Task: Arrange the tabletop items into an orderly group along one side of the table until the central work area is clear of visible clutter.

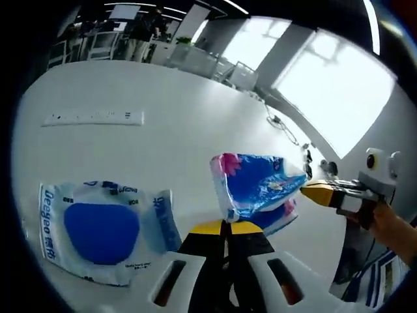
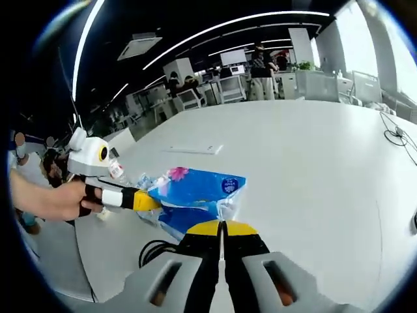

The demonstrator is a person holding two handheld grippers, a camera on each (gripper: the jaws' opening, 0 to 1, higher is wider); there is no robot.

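Note:
A blue tissue pack [image 1: 257, 182] with a pink flower print hangs just above the white table [image 1: 163, 91], between both grippers. In the left gripper view my left gripper [image 1: 225, 227] is shut on the pack's near plastic edge. My right gripper [image 1: 306, 190] comes in from the right and pinches the pack's far end. In the right gripper view the same pack [image 2: 195, 189] lies straight ahead. There my right gripper [image 2: 221, 227] is shut at its plastic edge and my left gripper [image 2: 155, 201], held by a hand, grips its left end.
A white and blue wipes pack [image 1: 98, 231] lies flat on the table at lower left. A long white strip [image 1: 91, 119] lies farther off, also the strip [image 2: 192, 149]. Cables [image 1: 283, 127] trail near the table's edge. Office desks and people stand beyond.

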